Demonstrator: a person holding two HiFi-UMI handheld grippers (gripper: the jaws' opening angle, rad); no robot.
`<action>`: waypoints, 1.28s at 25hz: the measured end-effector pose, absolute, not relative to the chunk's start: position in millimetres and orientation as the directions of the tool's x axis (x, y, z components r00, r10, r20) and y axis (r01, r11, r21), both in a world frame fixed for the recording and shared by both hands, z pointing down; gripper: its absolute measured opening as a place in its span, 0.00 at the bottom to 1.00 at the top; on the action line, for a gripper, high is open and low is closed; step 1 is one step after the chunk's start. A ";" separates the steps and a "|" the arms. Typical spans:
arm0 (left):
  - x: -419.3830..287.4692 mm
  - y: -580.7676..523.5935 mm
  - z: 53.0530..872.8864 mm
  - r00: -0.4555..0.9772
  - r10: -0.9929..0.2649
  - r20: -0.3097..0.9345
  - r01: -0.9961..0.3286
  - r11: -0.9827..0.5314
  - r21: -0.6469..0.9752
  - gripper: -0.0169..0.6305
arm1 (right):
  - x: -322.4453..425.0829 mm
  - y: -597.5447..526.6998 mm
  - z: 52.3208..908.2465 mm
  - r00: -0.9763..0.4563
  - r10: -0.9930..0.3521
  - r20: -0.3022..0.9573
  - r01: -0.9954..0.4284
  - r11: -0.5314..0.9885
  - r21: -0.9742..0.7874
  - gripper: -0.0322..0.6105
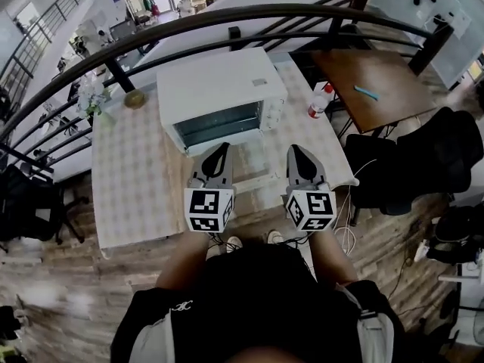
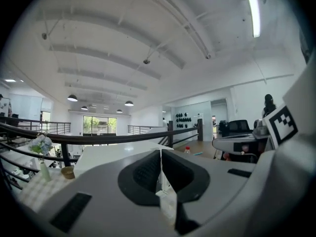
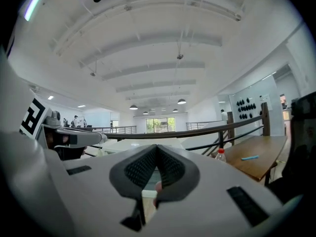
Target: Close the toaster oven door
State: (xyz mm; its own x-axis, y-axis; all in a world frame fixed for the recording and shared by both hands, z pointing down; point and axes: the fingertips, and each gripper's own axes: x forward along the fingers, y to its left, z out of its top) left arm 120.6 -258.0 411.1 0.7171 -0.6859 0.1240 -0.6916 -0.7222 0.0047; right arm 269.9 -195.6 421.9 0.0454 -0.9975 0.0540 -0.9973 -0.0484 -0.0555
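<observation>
The white toaster oven (image 1: 219, 89) stands at the far middle of the table (image 1: 128, 180), its dark front facing me. Its door (image 1: 257, 169) hangs open, folded down flat toward me between the two grippers. My left gripper (image 1: 221, 148) hovers by the door's left edge, jaws shut with nothing between them; its own view shows the pads (image 2: 148, 169) meeting. My right gripper (image 1: 293, 150) hovers by the door's right edge, also shut and empty, pads (image 3: 170, 169) closed together. Both gripper views point up over the oven top toward the ceiling.
A red-capped bottle (image 1: 318, 101) stands right of the oven. A small brown cup (image 1: 134, 98) and a vase of flowers (image 1: 92, 93) sit at the table's far left. A black railing (image 1: 227, 17) curves behind. A brown desk (image 1: 374, 85) and a black chair (image 1: 439, 157) are to the right.
</observation>
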 end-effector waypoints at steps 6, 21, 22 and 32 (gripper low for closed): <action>119.4 -262.1 415.2 0.645 -0.752 0.139 -0.760 -0.650 0.013 0.05 | 281.9 -215.5 419.4 -0.033 -0.999 0.034 -0.999 0.032 -0.044 0.04; 104.9 -252.9 421.7 0.536 -0.829 0.161 -0.838 -0.545 -0.016 0.05 | 292.6 -221.7 496.0 -0.126 -0.976 0.177 -0.991 0.116 -0.070 0.32; 103.7 -253.0 422.4 0.532 -0.831 0.164 -0.841 -0.541 -0.016 0.05 | 293.0 -220.5 506.0 -0.126 -0.972 0.198 -0.991 0.115 -0.069 0.32; 93.6 -255.5 429.4 0.504 -0.844 0.186 -0.857 -0.515 -0.013 0.05 | 286.6 -202.8 605.9 -0.168 -0.903 0.395 -0.986 0.147 -0.082 0.37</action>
State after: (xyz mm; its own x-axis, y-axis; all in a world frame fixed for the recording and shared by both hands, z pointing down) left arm 93.6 -255.5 429.4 0.5037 -0.8437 0.1856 -0.8573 -0.5147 -0.0133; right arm 286.6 -202.8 605.9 -0.1676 -0.9035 0.3945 -0.9857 0.1472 -0.0816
